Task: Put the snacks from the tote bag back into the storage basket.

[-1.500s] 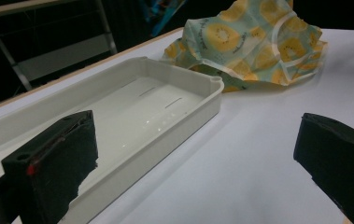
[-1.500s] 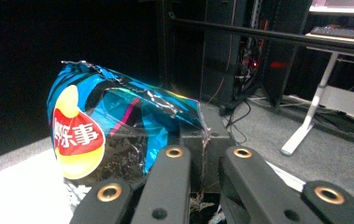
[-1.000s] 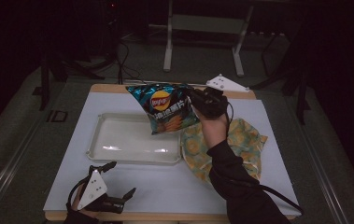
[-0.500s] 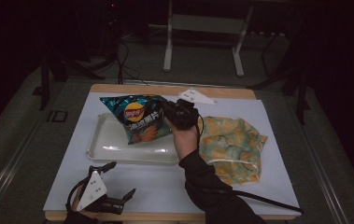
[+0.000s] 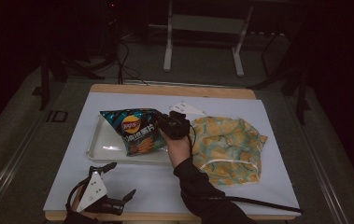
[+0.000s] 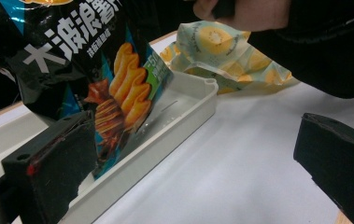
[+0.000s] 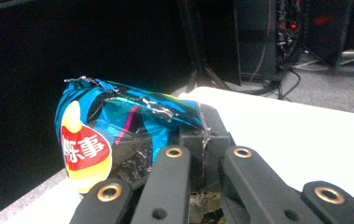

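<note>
Swung down and left from mid-frame since a second ago: right hand-held gripper (image 5: 165, 125) clenched on the chip bag (image 5: 135, 130), bag's lower corner now inside the white tray (image 5: 101, 148). Lower left, left hand-held gripper (image 5: 118, 179) resting released on the bench (image 5: 258, 112). Right of centre, yellow-patterned pouch (image 5: 226, 147) lying flat.
</note>
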Tool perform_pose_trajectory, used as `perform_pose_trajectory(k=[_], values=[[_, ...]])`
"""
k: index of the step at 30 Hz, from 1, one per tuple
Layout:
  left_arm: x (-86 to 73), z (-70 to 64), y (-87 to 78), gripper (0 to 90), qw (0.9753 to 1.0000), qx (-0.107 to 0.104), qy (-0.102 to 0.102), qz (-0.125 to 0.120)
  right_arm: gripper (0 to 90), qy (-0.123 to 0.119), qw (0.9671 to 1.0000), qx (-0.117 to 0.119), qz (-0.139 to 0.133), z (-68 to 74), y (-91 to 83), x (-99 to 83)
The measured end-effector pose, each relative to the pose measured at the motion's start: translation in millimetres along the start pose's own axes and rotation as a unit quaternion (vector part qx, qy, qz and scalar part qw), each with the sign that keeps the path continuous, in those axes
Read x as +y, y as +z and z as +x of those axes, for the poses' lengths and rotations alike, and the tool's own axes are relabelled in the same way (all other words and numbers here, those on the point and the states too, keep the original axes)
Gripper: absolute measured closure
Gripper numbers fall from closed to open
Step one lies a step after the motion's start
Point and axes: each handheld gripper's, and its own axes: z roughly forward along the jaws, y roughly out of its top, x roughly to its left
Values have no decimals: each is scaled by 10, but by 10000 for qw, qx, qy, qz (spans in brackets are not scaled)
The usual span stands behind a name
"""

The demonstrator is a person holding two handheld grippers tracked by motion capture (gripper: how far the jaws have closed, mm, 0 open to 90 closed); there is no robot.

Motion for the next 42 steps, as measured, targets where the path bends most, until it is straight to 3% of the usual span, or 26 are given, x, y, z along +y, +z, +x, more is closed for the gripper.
perform_pose_trajectory(k=[8, 16, 21, 34, 42], values=[[0, 1, 3, 1, 10000, 0, -1, 16, 900, 70, 9994, -189, 288, -185, -38, -151], [0, 1, 8, 1, 10000, 2, 10, 29, 900, -92, 9982, -314, 497, -247, -77, -253], [-1, -1, 12, 1, 10000, 0, 8, 26, 900, -35, 9974, -392, 599, -314, -91, -291], [-3, -3, 17, 1, 10000, -13, 47, 65, 896, 2, 9923, -495, 1136, -500, 126, -258], [-4, -4, 29, 2, 9999, -35, 58, 90, 759, 119, 9884, -636, 1372, -612, 179, -202]])
